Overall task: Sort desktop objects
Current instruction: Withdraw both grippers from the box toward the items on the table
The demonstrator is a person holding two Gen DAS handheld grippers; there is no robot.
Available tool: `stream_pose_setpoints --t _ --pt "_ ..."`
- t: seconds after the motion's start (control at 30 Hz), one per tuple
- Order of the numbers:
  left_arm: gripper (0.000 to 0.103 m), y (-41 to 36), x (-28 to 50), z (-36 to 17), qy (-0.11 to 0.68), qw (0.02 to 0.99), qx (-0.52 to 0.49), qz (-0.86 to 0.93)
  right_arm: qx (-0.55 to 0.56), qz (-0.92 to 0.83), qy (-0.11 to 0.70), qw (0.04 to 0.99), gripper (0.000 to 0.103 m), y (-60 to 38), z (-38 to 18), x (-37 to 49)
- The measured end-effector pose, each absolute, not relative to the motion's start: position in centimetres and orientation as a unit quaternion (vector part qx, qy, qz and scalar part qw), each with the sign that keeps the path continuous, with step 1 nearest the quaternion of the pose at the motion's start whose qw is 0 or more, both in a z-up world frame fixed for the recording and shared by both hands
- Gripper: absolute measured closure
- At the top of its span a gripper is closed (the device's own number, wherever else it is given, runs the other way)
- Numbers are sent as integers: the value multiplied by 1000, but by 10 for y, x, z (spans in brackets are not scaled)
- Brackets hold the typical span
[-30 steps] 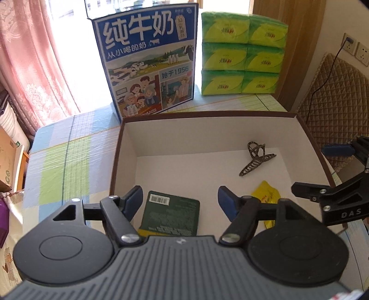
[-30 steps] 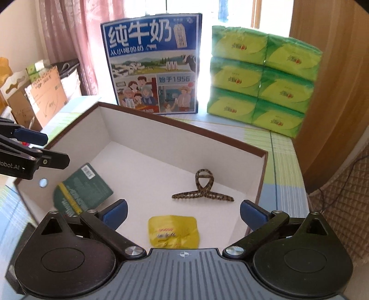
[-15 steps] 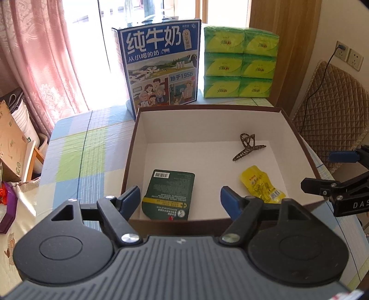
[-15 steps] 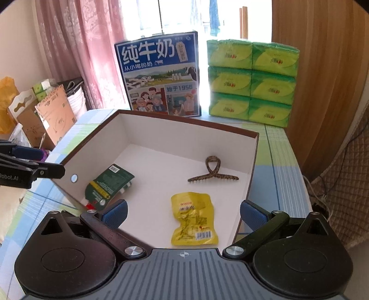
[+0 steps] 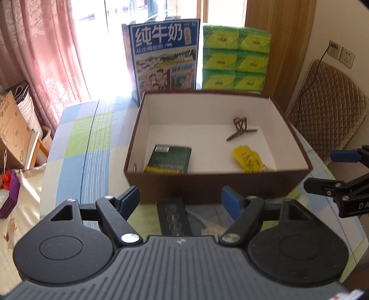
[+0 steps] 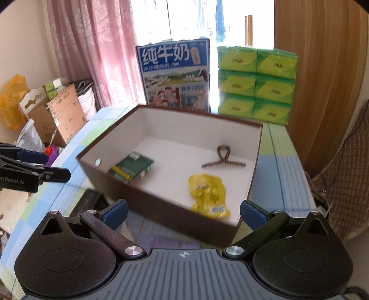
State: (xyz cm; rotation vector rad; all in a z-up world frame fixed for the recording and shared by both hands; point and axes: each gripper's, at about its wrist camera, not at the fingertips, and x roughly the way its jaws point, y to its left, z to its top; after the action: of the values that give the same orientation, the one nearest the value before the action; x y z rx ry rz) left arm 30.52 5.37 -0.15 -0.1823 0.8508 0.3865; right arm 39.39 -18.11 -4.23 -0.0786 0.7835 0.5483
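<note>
Pink curtains point(image 5: 43, 53) beside a sunlit window point(image 6: 184, 20), quilted chair point(image 5: 327, 103).

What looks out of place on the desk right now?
A black rectangular item and a pale scrap lie outside the brown box, against its near wall; the green packet, yellow pouch and hair claw are inside.

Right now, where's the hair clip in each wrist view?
Left wrist: hair clip sits right of centre, at the far right of the box floor.
Right wrist: hair clip sits right of centre, beyond the yellow packet.
Shared landmark: milk carton behind the box.
</note>
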Motion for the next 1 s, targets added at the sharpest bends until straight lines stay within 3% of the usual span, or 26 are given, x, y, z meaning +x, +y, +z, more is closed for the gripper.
stream_pose_setpoints --t 0.4,1.0 --pt "28 36 248 -44 467 853 -131 194 -60 246 439 862 2 -196 -87 337" --pt "28 22 228 -84 529 819 -125 182 -73 225 520 821 2 -194 -148 313"
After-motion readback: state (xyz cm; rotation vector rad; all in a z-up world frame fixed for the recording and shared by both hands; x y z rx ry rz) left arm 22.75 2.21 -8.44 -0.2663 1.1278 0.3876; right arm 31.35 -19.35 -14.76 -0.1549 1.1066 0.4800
